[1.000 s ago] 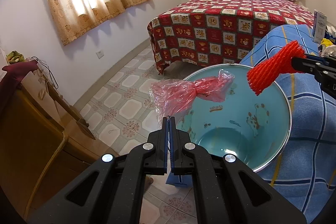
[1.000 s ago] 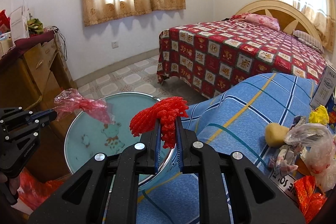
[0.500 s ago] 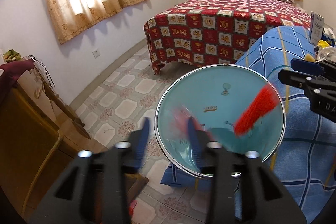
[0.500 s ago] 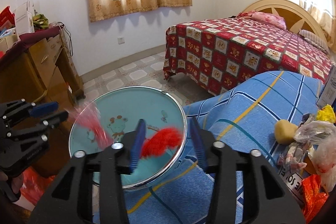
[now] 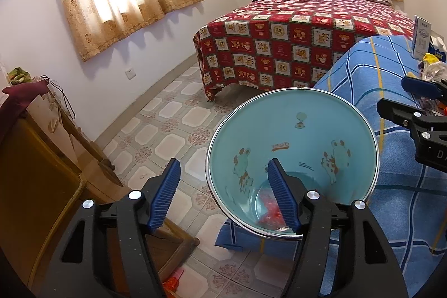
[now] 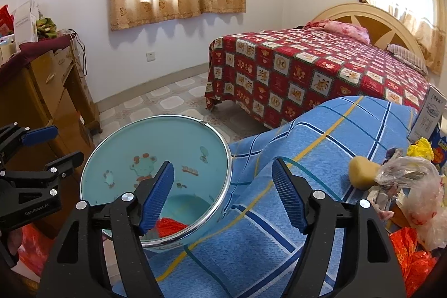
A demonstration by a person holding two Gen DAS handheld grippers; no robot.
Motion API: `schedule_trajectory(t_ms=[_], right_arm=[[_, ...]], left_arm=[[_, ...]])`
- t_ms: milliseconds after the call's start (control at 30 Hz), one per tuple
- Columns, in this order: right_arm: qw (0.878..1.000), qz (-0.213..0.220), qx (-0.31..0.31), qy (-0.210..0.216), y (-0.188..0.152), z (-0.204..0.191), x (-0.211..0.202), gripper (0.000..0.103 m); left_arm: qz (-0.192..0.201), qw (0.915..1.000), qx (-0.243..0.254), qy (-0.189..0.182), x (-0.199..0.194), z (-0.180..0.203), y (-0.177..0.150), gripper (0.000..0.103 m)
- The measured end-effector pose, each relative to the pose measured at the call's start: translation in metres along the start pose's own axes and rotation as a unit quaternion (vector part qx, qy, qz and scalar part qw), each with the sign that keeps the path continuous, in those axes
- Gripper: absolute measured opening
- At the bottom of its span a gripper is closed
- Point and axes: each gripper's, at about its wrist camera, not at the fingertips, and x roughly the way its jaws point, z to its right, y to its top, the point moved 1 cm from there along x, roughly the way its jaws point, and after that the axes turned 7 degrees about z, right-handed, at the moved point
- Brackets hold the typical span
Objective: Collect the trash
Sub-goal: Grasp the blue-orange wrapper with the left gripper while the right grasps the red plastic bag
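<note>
Right wrist: trash pile (image 6: pixel 405 186) beside bin (image 6: pixel 223 155)

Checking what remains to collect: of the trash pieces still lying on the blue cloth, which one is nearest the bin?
The yellow sponge. It lies on the blue cloth on the side facing the bin, ahead of the clear plastic bag and the rest of the pile.

A turquoise cartoon-printed bin (image 5: pixel 296 141) holds red trash (image 6: pixel 167 225) beside a blue plaid cloth (image 6: pixel 321 147).
</note>
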Motion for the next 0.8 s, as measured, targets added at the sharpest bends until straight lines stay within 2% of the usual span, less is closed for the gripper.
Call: schedule_trajectory(t_ms=[267,467,667,800], right_arm=[[1.0,0.004,-0.001,-0.01,-0.003,0.003,-0.008,0.074],[0.999,0.013,-0.002,-0.036,-0.014,0.02,-0.044,0.078],[0.994,0.032,0.027,-0.104,-0.037,0.075,-0.11,0.081],[0.982,0.041,0.064,-0.176,-0.061,0.127,-0.161,0.082]], left_arm=[[-0.003,1.0,0.003,-0.002,0.0,0.0,0.0,0.07],[-0.005,0.9997,0.016,-0.019,-0.003,0.018,-0.001,0.074],[-0.002,0.9964,0.051,-0.068,-0.013,0.071,0.0,0.074],[0.011,0.9915,0.075,-0.106,-0.026,0.116,0.006,0.074]])
